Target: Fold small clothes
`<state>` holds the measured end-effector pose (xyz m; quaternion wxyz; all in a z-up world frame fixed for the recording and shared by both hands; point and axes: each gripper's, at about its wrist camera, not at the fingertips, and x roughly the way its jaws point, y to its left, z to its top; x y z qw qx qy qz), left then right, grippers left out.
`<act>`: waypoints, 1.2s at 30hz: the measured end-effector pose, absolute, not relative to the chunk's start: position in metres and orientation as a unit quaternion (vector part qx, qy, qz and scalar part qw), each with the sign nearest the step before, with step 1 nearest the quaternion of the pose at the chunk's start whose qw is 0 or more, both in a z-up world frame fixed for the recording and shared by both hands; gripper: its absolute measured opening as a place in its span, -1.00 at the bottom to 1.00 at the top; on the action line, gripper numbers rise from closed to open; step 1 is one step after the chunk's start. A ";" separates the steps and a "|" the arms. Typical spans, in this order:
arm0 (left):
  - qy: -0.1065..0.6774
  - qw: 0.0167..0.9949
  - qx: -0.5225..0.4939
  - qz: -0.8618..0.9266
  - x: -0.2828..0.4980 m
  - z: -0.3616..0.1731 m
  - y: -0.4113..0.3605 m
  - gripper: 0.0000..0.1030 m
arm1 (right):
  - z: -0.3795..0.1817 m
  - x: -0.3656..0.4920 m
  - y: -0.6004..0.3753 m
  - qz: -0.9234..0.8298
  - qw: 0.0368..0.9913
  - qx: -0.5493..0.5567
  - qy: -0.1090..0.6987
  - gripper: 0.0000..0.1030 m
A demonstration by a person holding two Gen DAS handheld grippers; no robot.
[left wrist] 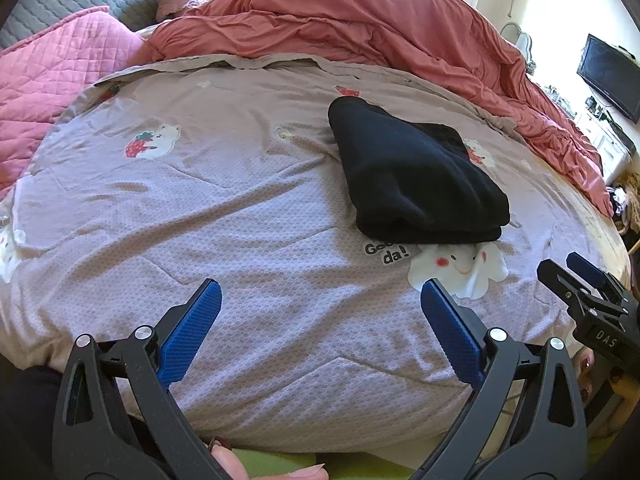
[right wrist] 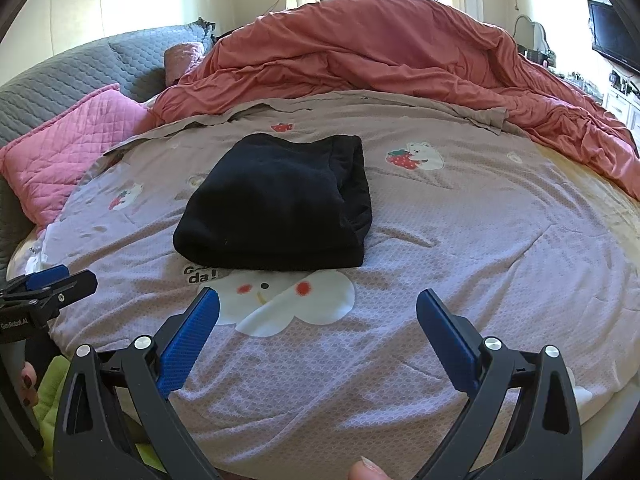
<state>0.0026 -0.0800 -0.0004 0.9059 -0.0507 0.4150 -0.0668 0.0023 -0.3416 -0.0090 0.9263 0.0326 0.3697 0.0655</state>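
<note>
Left gripper (left wrist: 320,304) and right gripper (right wrist: 318,312) both spread wide, empty, clear of the folded black garment (right wrist: 276,204) on the bed (right wrist: 480,240); fold appears complete, next item required.

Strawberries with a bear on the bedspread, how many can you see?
2. One strawberry bear sits right of the black folded garment, one left of it. The garment may hide more.

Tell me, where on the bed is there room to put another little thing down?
The lilac blanket is bare right of the black folded garment, up to the red duvet. It is bare left of the garment too, toward the pink pillow. The back is crowded with bunched duvet.
</note>
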 end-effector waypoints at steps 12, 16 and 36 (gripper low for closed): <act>0.416 0.906 -0.050 -0.065 0.003 0.000 -0.079 0.82 | -0.009 0.002 -0.345 0.060 0.927 0.032 0.369 0.91; 0.416 0.906 -0.050 -0.065 0.002 0.000 -0.078 0.82 | -0.010 0.002 -0.344 0.062 0.926 0.032 0.370 0.91; 0.418 0.905 -0.045 -0.063 0.003 -0.001 -0.075 0.82 | -0.012 0.001 -0.341 0.063 0.926 0.030 0.370 0.91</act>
